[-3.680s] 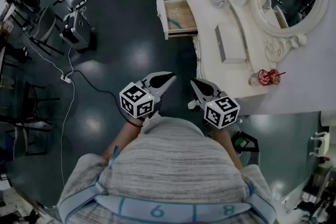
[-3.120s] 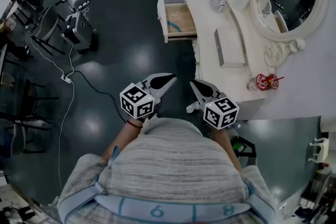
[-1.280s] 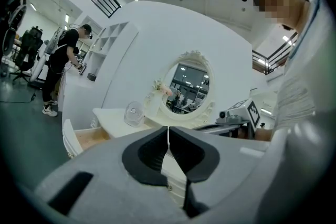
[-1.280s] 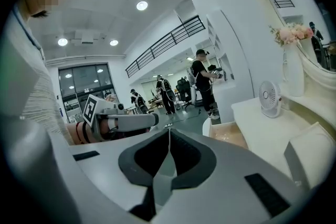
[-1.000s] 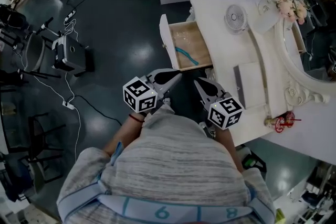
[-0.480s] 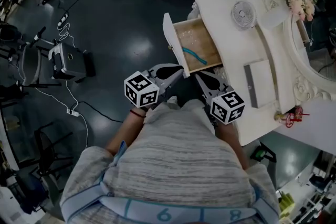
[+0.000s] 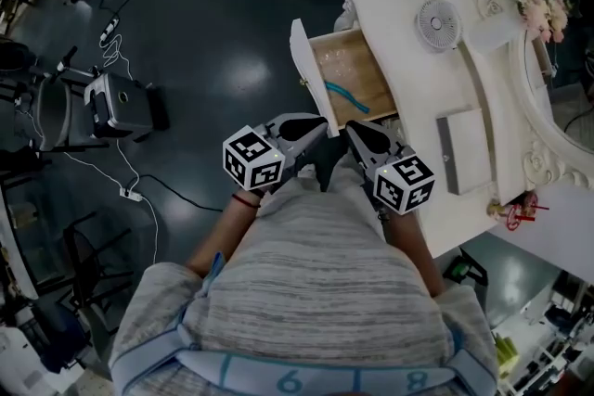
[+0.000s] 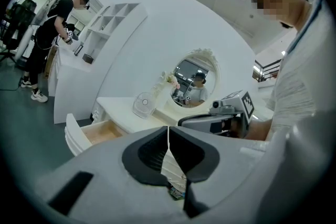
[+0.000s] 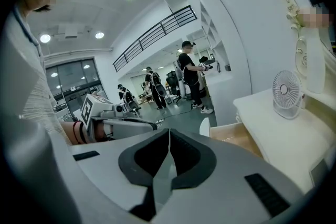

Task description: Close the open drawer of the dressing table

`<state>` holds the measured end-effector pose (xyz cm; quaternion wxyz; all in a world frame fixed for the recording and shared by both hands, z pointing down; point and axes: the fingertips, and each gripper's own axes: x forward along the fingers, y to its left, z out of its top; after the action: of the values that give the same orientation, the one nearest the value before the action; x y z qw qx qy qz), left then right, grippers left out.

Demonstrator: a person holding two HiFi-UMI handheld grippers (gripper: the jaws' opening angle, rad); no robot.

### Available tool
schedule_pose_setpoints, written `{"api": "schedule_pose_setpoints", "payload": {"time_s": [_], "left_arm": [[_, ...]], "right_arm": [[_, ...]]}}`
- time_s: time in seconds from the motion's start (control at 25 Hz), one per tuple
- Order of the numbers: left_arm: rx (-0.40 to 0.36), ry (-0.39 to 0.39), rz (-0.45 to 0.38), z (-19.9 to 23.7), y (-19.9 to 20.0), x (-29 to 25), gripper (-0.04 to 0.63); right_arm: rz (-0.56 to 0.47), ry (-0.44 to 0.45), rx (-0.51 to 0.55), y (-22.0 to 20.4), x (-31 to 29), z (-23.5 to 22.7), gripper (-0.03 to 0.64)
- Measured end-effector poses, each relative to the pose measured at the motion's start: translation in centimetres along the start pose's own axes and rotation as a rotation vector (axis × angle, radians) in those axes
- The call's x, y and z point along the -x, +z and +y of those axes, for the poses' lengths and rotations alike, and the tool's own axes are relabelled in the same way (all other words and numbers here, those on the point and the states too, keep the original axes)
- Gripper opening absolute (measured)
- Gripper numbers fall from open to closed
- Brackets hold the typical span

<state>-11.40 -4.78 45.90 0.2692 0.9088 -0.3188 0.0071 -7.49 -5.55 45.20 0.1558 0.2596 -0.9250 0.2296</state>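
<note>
Now the drawer is seen pulled out of the white dressing table, with a teal item lying inside it. The left gripper and the right gripper are held side by side near the drawer's closest corner. Both sets of jaws are closed, with nothing gripped.

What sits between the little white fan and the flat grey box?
Nothing: the head view shows bare white tabletop between the round white fan and the flat grey box.
</note>
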Motion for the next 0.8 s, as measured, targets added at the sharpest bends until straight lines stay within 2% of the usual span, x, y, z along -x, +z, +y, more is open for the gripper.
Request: {"api": "schedule_pose_setpoints", "payload": {"time_s": [0.24, 0.52, 0.8], "left_arm": [[-0.009, 0.023, 0.008, 1.4, -0.4, -0.7, 0.020], [-0.082, 0.042, 0.051, 3.7, -2.0, -0.9, 0.020], [-0.097, 0.124, 0.124, 7.5, -4.2, -1.1, 0.020]], "right_arm": [[-0.007, -0.001, 0.005, 0.4, -0.7, -1.5, 0.012], [0.009, -0.006, -0.008, -0.7, -1.5, -3.2, 0.012], [0.031, -0.010, -0.026, -1.7, -1.6, -4.3, 0.012]]}}
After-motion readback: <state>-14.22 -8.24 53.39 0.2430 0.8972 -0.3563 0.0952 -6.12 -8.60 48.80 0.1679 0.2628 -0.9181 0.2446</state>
